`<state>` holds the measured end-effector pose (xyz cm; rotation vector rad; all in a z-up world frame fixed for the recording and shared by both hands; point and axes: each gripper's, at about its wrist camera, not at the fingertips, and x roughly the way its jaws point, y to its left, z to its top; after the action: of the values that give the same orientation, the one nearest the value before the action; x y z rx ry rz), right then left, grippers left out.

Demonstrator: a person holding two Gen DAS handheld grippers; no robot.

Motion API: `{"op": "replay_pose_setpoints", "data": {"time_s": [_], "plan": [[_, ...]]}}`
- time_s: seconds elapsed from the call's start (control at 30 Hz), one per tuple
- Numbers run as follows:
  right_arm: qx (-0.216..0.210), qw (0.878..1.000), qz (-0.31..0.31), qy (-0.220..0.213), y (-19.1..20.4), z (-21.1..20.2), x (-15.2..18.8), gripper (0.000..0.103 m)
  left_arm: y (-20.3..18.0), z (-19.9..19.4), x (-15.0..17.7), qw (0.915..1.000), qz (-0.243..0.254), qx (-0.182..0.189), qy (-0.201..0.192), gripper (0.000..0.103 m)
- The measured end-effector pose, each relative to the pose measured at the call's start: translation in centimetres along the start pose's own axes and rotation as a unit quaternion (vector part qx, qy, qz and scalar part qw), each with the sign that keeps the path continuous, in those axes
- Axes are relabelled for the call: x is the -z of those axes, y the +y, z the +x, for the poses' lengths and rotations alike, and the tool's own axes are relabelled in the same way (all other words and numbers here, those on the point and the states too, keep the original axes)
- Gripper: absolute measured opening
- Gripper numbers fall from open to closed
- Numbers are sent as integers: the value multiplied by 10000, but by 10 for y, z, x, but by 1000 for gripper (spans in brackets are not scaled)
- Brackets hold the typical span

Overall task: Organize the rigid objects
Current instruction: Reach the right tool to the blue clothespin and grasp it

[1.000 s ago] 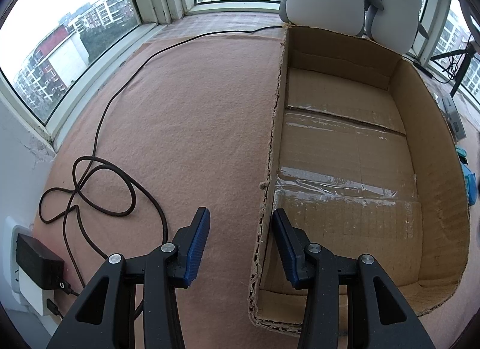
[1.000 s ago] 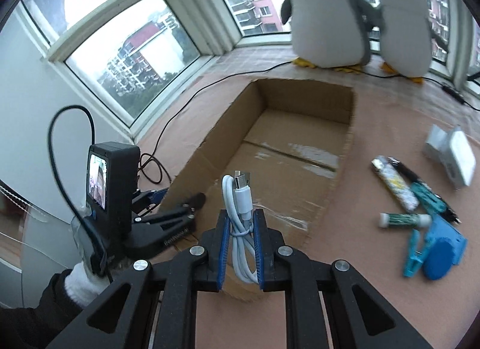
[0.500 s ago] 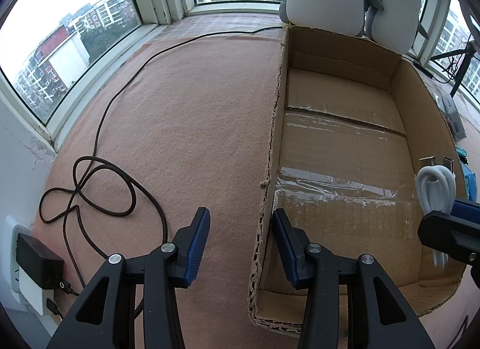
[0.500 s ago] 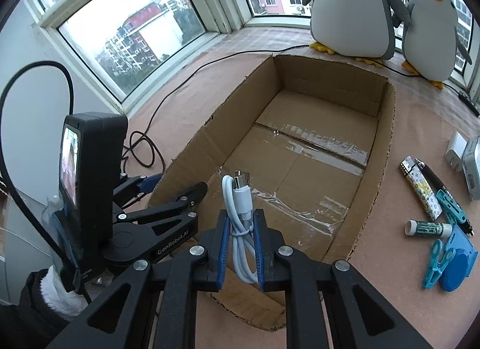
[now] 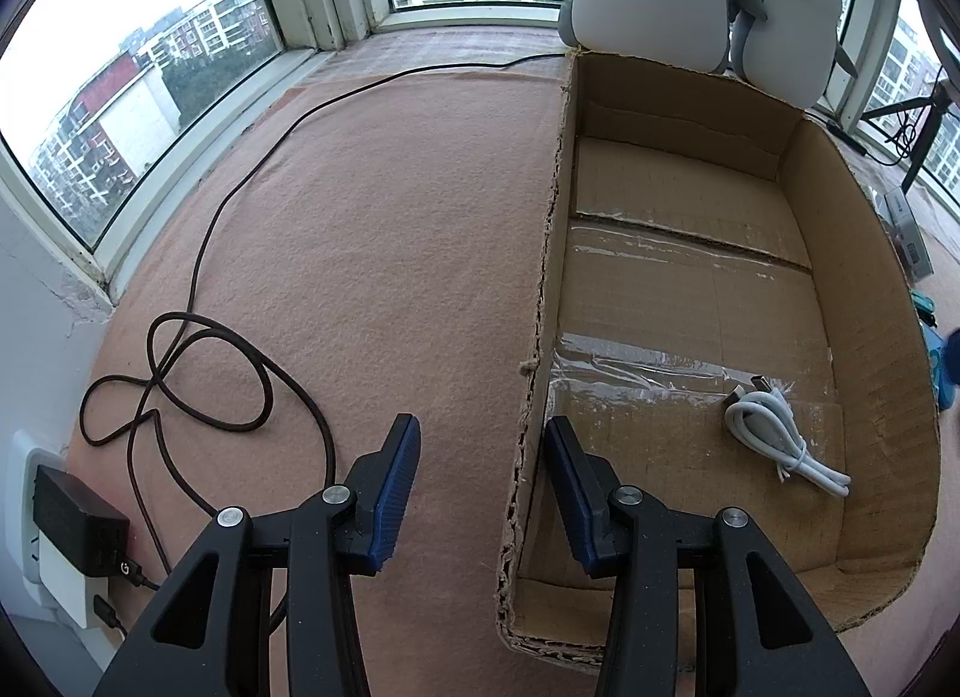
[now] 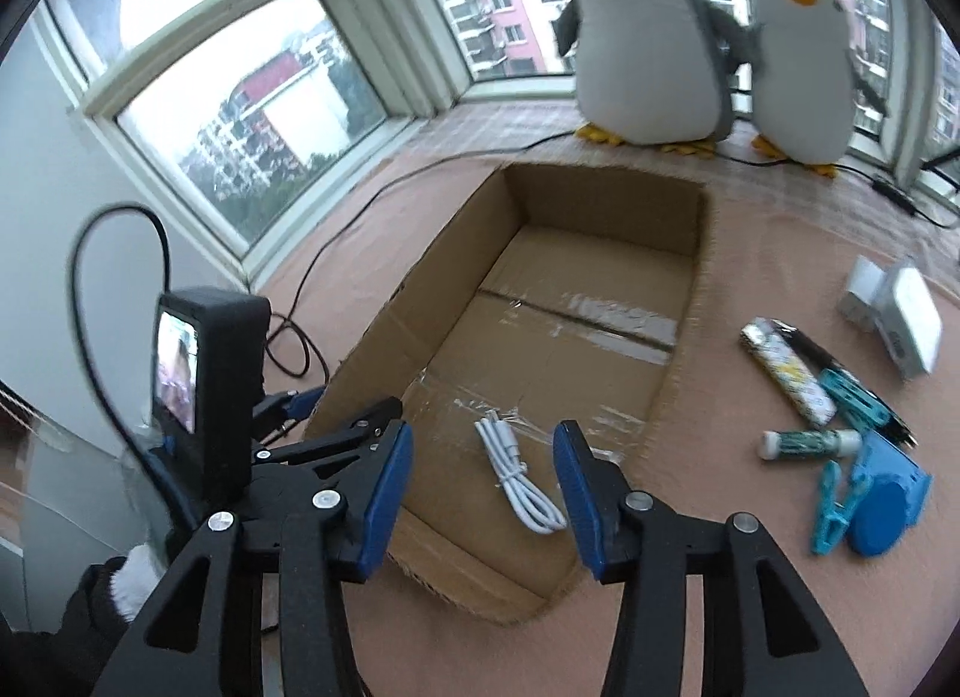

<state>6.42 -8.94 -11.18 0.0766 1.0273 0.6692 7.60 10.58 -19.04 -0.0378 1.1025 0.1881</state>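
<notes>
An open cardboard box (image 5: 864, 253) (image 6: 384, 331) lies on the pink felt. A coiled white USB cable (image 5: 780, 445) (image 6: 519, 478) lies on the box floor near its front end. My right gripper (image 6: 483, 493) is open and empty, above the box's near edge with the cable between and beyond its fingers. My left gripper (image 5: 480, 493) is open and empty, astride the box's left wall near the front corner. It also shows in the right wrist view (image 6: 336, 427) with its camera.
Right of the box lie a patterned lighter (image 6: 786, 373), a black pen (image 6: 822, 355), a glue stick (image 6: 810, 440), teal clips (image 6: 834, 508), a blue round item (image 6: 888, 517) and white chargers (image 6: 900, 319). Two plush penguins (image 6: 648, 31) stand behind. A black cable (image 5: 198, 385) and plug (image 5: 72, 517) lie left.
My right gripper carried the white cable over the box, opened and let it go; the cable now lies on the box floor. The left gripper has not moved.
</notes>
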Motion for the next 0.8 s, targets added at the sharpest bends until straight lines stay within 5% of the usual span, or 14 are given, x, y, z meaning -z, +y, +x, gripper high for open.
{"op": "replay_pose_setpoints", "data": {"time_s": [0.37,0.47,0.8], "plan": [[543,9913,1112,-448,-81,-55,45,45,0,0,0,10000,-2,1,-2,47],[860,9868,1315,-380,-104,-58,59,45,0,0,0,10000,3,1,-4,47],[961,9796,1761,-138,-141,-35,73,45,0,0,0,10000,-4,0,-6,47]]}}
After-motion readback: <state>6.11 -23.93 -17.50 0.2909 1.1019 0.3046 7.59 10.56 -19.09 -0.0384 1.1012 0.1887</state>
